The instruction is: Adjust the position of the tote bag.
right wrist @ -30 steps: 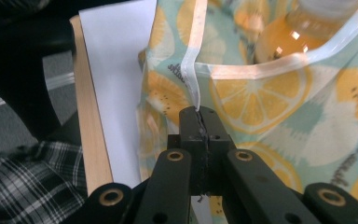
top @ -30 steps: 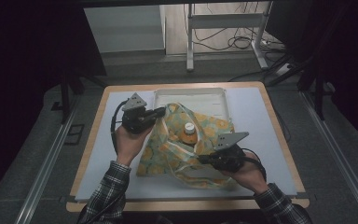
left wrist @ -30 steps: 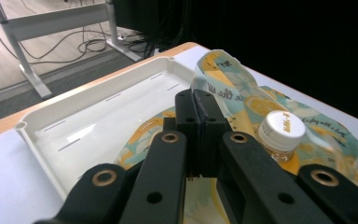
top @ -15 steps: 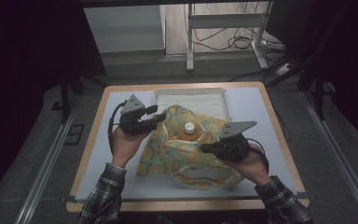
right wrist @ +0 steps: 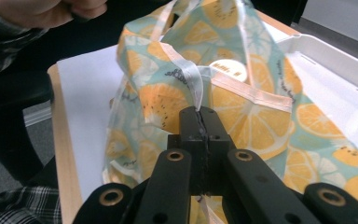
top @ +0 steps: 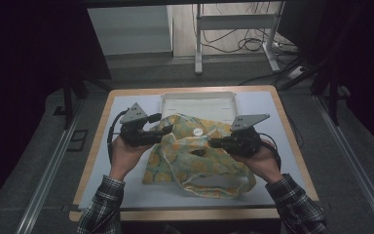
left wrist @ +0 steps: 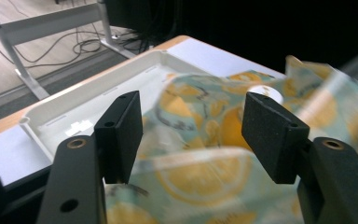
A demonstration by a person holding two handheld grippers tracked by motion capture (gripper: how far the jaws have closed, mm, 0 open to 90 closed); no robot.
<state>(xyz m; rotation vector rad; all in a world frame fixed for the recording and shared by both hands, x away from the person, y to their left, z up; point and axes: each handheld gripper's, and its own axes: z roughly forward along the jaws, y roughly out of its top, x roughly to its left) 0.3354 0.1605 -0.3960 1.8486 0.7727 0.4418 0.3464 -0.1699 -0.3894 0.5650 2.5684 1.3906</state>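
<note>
Bag of lemon-print cloth lies mid-table, its rim pinched by the right gripper, jaws pressed together. Left gripper at its left edge has just been opening, cloth loose between spread jaws. Tray sits beyond.

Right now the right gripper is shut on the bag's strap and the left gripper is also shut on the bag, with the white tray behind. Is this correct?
Not quite. The left gripper is open: in the left gripper view its jaws stand apart, having just been opening, with the bag loose between them. The right gripper is indeed shut on the strap, and the white tray lies behind.
</note>
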